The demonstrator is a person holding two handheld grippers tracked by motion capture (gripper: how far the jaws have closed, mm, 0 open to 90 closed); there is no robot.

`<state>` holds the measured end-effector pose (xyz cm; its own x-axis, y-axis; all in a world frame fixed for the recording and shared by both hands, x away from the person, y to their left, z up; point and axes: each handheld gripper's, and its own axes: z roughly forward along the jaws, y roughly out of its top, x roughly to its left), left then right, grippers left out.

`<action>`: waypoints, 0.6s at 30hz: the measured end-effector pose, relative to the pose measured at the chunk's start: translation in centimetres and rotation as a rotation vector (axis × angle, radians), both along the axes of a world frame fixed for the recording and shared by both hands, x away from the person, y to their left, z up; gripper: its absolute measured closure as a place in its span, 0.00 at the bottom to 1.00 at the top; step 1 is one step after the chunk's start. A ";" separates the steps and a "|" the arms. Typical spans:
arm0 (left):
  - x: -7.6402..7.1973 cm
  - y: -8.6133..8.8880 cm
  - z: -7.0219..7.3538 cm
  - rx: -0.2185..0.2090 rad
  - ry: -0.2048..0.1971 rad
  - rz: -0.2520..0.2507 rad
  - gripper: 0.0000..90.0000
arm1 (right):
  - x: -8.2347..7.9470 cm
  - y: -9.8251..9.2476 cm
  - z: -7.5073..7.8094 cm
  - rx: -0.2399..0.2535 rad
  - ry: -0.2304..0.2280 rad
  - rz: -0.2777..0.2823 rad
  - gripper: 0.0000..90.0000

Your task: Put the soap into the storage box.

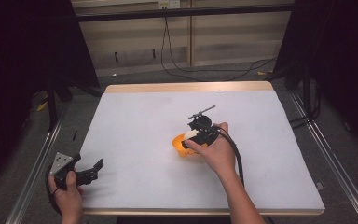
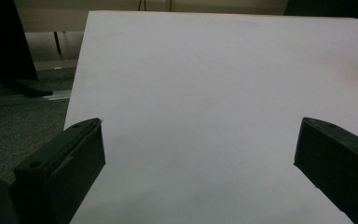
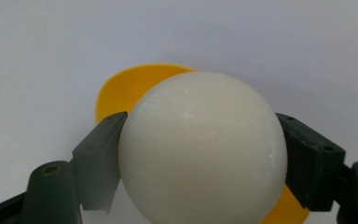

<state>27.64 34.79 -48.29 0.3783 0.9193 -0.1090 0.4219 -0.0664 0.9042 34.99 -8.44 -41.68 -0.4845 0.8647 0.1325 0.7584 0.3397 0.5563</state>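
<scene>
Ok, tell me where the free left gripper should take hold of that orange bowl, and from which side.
Grip the orange bowl by its thin rim on its left side, coming in from the left gripper. The right gripper holds a white ball over its right part.

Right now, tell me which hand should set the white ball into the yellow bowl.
Right. The right gripper already clamps the white ball directly over the yellow bowl. The left gripper sits open at the table's near-left corner, far from both.
</scene>
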 end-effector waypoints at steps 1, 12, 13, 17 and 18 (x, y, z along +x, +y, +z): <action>0.0 0.0 0.0 0.000 0.000 0.000 0.02 | 0.1 0.1 -0.1 0.001 0.005 -0.003 0.26; 0.0 0.0 0.0 -0.002 0.001 0.001 0.02 | 0.4 0.2 -1.0 -0.004 0.033 -0.021 0.26; 0.0 0.0 0.0 -0.002 0.001 0.000 0.02 | 0.4 0.2 -1.0 -0.004 0.035 -0.024 0.26; 0.0 0.0 0.0 -0.001 0.001 0.000 0.02 | 0.4 0.3 -1.4 -0.014 0.045 -0.016 0.26; 0.0 0.0 0.0 -0.001 0.001 0.000 0.02 | 0.4 0.4 -1.5 -0.019 0.052 -0.020 0.26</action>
